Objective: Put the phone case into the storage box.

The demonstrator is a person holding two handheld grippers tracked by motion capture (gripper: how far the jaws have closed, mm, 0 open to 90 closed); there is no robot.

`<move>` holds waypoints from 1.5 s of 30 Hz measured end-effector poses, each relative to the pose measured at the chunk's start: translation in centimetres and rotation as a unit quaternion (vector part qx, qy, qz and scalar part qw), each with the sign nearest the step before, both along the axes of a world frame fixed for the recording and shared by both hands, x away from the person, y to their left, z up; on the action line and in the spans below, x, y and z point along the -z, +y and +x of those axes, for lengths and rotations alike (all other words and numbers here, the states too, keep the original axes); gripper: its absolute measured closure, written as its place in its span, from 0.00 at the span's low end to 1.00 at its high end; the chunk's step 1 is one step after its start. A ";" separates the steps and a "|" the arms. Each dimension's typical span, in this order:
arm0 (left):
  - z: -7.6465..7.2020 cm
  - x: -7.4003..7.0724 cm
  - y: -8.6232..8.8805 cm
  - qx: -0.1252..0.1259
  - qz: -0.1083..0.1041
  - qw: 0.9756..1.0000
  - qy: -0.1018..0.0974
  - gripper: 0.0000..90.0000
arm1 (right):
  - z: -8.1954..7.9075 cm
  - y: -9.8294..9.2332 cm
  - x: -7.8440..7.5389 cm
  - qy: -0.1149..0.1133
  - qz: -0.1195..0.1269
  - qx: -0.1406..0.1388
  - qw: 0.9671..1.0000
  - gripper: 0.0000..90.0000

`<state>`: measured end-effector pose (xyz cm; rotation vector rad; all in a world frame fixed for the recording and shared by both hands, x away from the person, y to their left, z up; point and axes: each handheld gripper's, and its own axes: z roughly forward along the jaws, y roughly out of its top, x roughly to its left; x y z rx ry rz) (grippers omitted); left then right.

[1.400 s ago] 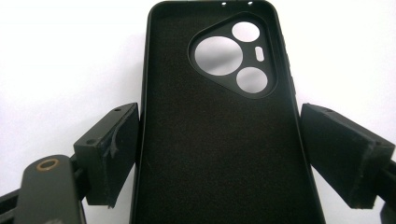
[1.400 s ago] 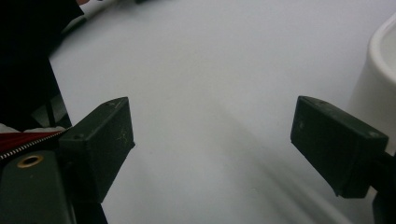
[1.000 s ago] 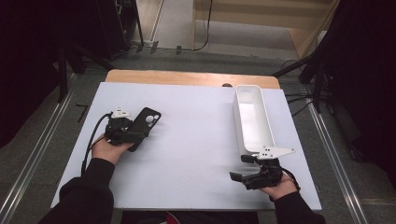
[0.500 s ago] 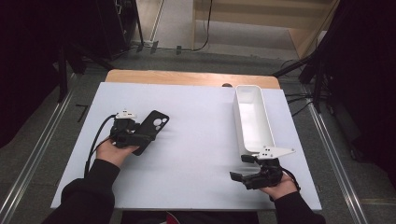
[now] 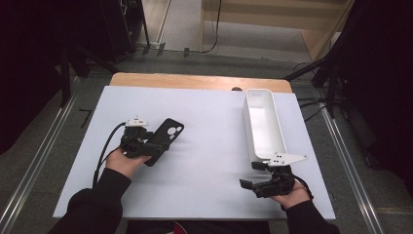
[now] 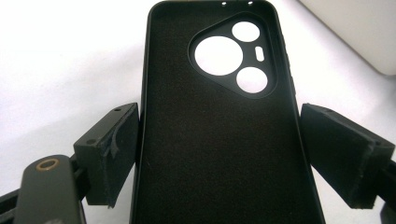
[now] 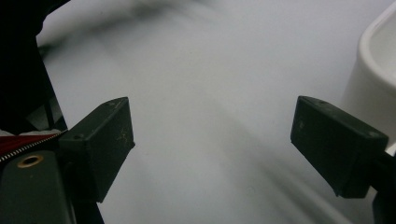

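A black phone case (image 5: pixel 165 135) with a camera cutout lies inner side up between the jaws of my left gripper (image 5: pixel 147 146), left of the table's middle. In the left gripper view both pads press the long edges of the case (image 6: pixel 219 116), so my left gripper (image 6: pixel 219 154) is shut on it. My right gripper (image 5: pixel 252 175) rests near the table's front right corner, pointing left. Its jaws stand wide apart with bare table between them (image 7: pixel 212 140).
A long white bin (image 5: pixel 263 122) stands along the right side of the white table (image 5: pixel 209 112), just beyond the right gripper; its wall shows as bin (image 7: pixel 373 70) and bin (image 6: pixel 355 32). A wooden strip (image 5: pixel 195 80) borders the far edge.
My left hand has carried the phone case to the right, toward the table's middle. The right hand has stayed where it was.
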<state>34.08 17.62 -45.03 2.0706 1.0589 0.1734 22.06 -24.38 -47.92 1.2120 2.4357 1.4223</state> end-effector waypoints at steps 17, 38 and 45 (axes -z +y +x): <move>-1.4 -0.2 -1.6 -0.020 -0.030 0.999 -0.021 0.16 | -0.1 0.5 -0.8 0.006 0.002 0.010 1.000 0.14; -2.9 -0.1 -3.6 -0.039 -0.046 0.996 -0.069 0.16 | 0.4 2.1 -2.8 0.000 0.011 0.038 0.999 0.14; -3.2 0.0 -3.8 -0.048 -0.055 0.994 -0.076 0.16 | 0.9 2.7 -3.6 0.006 0.015 0.047 0.999 0.14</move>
